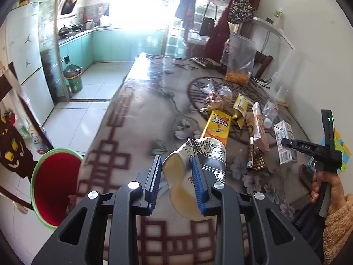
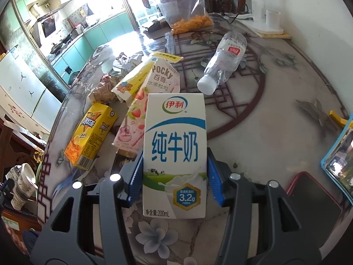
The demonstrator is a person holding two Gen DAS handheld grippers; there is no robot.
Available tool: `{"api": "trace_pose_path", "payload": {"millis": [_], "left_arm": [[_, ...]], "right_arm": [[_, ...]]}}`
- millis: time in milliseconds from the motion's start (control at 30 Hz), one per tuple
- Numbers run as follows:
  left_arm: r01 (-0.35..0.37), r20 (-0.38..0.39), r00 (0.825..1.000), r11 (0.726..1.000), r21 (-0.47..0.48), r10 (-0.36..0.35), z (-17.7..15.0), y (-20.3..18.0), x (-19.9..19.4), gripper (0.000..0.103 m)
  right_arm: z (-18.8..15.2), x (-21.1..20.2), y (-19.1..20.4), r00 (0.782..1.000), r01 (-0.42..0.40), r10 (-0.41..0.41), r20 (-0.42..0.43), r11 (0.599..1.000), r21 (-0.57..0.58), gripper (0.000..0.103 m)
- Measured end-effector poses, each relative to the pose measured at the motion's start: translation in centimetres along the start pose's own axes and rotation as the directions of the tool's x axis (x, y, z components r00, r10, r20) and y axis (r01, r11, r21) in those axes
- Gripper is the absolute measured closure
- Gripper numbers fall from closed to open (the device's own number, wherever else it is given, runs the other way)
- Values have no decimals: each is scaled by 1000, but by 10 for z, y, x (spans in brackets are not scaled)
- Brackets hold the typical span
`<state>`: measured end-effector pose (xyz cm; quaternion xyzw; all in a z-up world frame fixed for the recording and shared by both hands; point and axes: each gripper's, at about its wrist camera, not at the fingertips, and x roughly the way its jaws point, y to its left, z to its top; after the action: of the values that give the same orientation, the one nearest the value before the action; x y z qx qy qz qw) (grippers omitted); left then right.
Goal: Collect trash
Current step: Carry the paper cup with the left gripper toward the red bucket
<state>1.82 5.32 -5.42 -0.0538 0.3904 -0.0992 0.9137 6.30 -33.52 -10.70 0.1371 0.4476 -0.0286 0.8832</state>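
Carrying a crushed paper cup [image 1: 198, 165] pinched by its wall, the left gripper [image 1: 176, 185] hangs near the red bin [image 1: 55, 185] beside the counter [image 1: 136, 114]; the right gripper [image 2: 174, 176] clamps a milk carton [image 2: 174, 154], likely binned next.

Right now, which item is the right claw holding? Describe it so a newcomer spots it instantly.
Start at the floral table, then the trash pile at its near edge. The milk carton stands upright between the right claw's blue pads: white with blue characters, unlike the yellow and pink boxes behind it.
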Motion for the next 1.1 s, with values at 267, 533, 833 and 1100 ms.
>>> {"api": "trace_pose_path", "payload": {"millis": [267, 533, 833, 1100], "left_arm": [[-35, 33, 999, 997, -63, 37, 1, 24, -14, 77], [-59, 61, 996, 994, -92, 65, -2, 41, -27, 77], [-92, 70, 992, 985, -147, 103, -9, 70, -38, 77], [-135, 67, 986, 973, -189, 150, -19, 99, -44, 77]], "right_arm": [[-9, -25, 22, 999, -40, 41, 35, 999, -29, 52], [-8, -44, 75, 991, -116, 124, 57, 986, -120, 52], [-16, -49, 128, 983, -169, 180, 35, 962, -215, 52], [-29, -46, 171, 977, -205, 214, -2, 934, -292, 52]]}}
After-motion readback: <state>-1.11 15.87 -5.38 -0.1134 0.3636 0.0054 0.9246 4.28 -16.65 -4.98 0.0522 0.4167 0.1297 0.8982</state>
